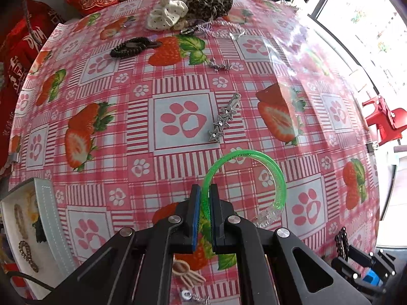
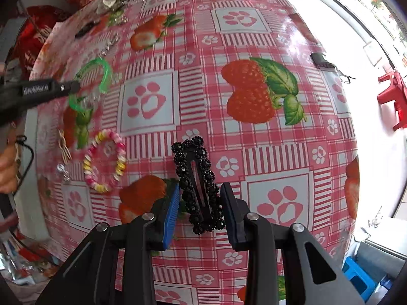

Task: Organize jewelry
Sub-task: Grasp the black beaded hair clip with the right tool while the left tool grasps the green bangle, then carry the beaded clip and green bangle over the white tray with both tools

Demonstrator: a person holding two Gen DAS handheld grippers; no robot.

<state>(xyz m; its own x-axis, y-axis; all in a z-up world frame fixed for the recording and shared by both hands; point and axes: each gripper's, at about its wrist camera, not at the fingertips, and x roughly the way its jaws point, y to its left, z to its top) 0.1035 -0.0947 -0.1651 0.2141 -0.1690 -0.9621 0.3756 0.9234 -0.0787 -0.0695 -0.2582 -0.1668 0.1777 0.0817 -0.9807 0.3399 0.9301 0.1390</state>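
On the table [image 1: 178, 81]: a pink checked cloth printed with strawberries and paw prints covers it, with jewelry and hair pieces scattered across.
Tray [image 1: 48, 218]: a white box at the table's near-left edge in the left wrist view; a few brown and dark pieces already lie in its compartments, so some sorting looks done.
Far pile [image 1: 193, 7]: a white dotted scrunchie and a leopard-print one sit at the far edge, untouched, with a clear beaded strand just beside them.
Green bangle [image 1: 267, 167]: translucent, with a clear section at one end; it is pinched between the blue pads of the left gripper [image 1: 206, 211], which is clenched on its rim, and appears lifted off the cloth.
Black beaded clip [image 2: 198, 185]: lies on the cloth between the spread fingers of the right gripper [image 2: 199, 203]; the pads stand apart from it on both sides, so nothing is grasped yet.
Pastel bead bracelet [image 2: 105, 161]: loose on the cloth, left of the black clip.
Dark bracelet [image 1: 129, 47]: loose, toward the far side.
Rhinestone star clip [image 1: 223, 119]: loose, mid-table.
Small silver piece [image 1: 220, 64]: loose, beyond the star clip.
Progress, as a judgement: early to middle; most pieces remain on the table, one is in hand, one is about to be taken.
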